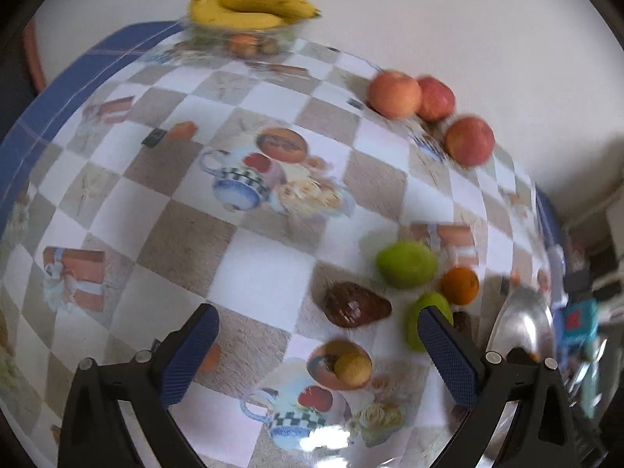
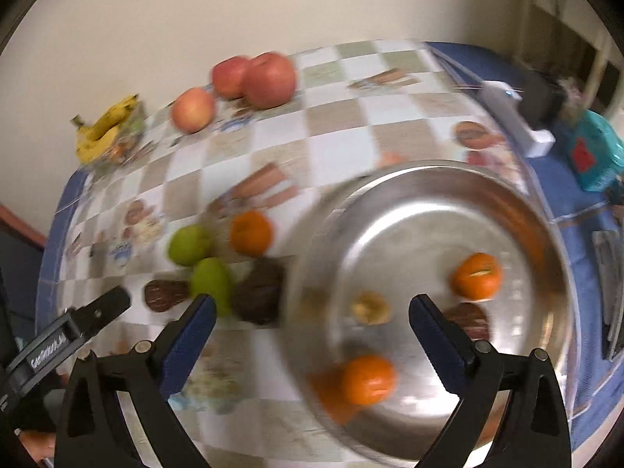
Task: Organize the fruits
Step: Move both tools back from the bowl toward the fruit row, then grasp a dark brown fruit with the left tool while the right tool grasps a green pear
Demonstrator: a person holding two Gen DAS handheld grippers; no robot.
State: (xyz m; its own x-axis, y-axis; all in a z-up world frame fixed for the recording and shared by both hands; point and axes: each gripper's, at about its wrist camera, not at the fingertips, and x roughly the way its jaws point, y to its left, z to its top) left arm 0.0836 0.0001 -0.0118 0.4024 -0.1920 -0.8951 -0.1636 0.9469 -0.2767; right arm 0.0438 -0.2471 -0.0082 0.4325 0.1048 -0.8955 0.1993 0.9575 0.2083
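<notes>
My right gripper (image 2: 314, 304) hangs open over the near-left rim of a steel bowl (image 2: 429, 179), nothing between its pads. In the bowl lie two oranges (image 2: 475, 275) (image 2: 368, 378), a small yellowish fruit (image 2: 370, 308) and a brown piece (image 2: 468, 319). Left of the bowl sit another orange (image 2: 249, 232), two green fruits (image 2: 189, 243) (image 2: 210, 279) and two brown pieces (image 2: 165, 294) (image 2: 259, 294). My left gripper (image 1: 316, 312) is open and empty above the tablecloth; a green fruit (image 1: 413, 323) lies partly behind its right finger, with a second green fruit (image 1: 405, 265) and the orange (image 1: 460, 284) beyond.
Three apples (image 1: 394, 93) (image 1: 436, 97) (image 1: 468, 140) stand at the table's far edge by the wall. Bananas (image 1: 249, 9) rest on a glass bowl at the far corner. A teal box (image 2: 596, 156) and a white device (image 2: 518, 124) lie right of the steel bowl.
</notes>
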